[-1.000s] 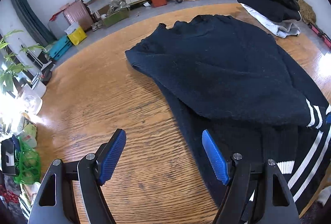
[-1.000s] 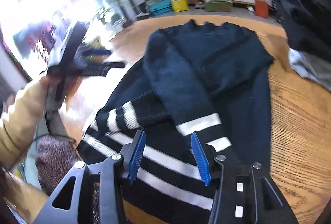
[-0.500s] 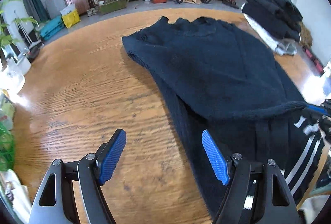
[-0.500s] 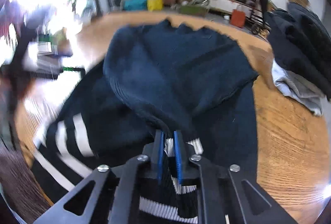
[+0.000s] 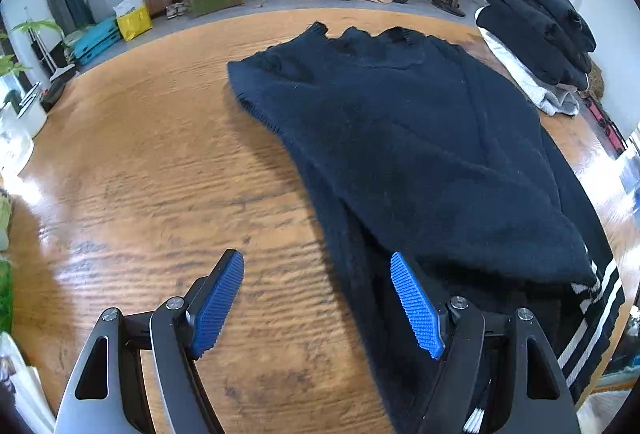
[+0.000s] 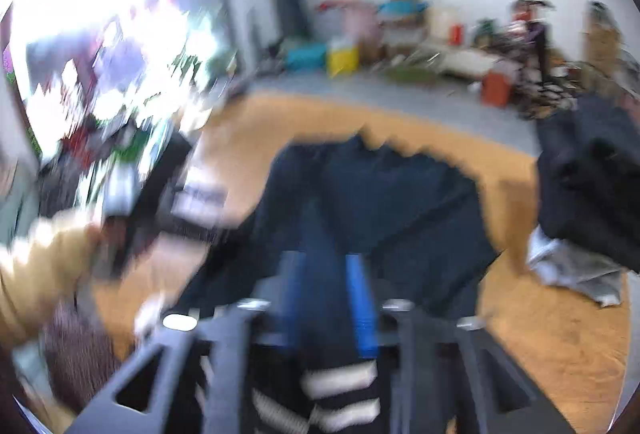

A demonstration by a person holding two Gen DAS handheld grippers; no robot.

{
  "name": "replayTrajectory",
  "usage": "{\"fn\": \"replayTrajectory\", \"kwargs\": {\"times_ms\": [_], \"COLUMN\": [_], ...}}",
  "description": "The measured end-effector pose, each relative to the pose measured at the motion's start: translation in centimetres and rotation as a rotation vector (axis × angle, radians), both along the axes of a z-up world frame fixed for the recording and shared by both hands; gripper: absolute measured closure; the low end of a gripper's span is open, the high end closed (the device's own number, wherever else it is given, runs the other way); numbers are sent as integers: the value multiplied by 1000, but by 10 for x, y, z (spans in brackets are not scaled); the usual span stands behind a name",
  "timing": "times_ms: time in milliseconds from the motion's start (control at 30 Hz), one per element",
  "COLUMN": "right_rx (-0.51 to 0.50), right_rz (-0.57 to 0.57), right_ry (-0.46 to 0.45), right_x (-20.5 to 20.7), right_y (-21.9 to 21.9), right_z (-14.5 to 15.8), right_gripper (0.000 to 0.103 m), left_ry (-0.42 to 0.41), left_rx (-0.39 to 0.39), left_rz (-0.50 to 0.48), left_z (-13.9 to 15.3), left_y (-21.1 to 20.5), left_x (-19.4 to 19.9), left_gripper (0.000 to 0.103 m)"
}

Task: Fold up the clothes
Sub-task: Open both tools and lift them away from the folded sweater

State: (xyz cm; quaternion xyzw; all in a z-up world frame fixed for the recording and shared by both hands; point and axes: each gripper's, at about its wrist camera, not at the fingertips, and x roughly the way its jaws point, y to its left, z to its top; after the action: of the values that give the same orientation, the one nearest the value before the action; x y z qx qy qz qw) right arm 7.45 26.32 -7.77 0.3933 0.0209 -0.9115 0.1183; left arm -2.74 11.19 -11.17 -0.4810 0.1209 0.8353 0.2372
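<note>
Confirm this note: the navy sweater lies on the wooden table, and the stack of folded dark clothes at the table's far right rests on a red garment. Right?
Not quite. The stack of folded dark clothes rests on a light grey-white garment, not a red one; the left wrist view shows this. The navy sweater does lie on the wooden table.

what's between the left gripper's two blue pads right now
In the left wrist view, the left gripper stands open over bare wooden table; the navy sweater's edge reaches just inside the right pad.
</note>
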Motion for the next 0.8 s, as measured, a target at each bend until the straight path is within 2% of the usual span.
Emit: {"fn": "replayTrajectory", "kwargs": {"times_ms": [67,133,267,367,467,633,800], "right_rx": [54,69,112,134,53,15,19], "right_rz": [45,43,21,-45,-109,-157,-193], "right_ry": [-52,-104,-173,-197,-172,-23,114], "right_x": [7,6,6,0,-7,-16,-30], "right_y": [-16,-19,-18,-12,4,19,28], "right_z": [-29,-52,-81,-90,-75,-24,26], "right_gripper": [62,62,67,96,98,98,98], "left_ry": [-4,-17,-25,-15,-2,18,2], "left_rx": [2,8,7,-2,0,21,43], "left_rz": [7,18,17,12,10,-21,12], "left_z": [0,-1,-3,-4,-3,1,-2], "left_y": [-4,-7,-7,-5,-3,9,18], "left_x": [2,3,6,7,4,-9,-32], "left_gripper": [26,26,26,26,26,26,26]}}
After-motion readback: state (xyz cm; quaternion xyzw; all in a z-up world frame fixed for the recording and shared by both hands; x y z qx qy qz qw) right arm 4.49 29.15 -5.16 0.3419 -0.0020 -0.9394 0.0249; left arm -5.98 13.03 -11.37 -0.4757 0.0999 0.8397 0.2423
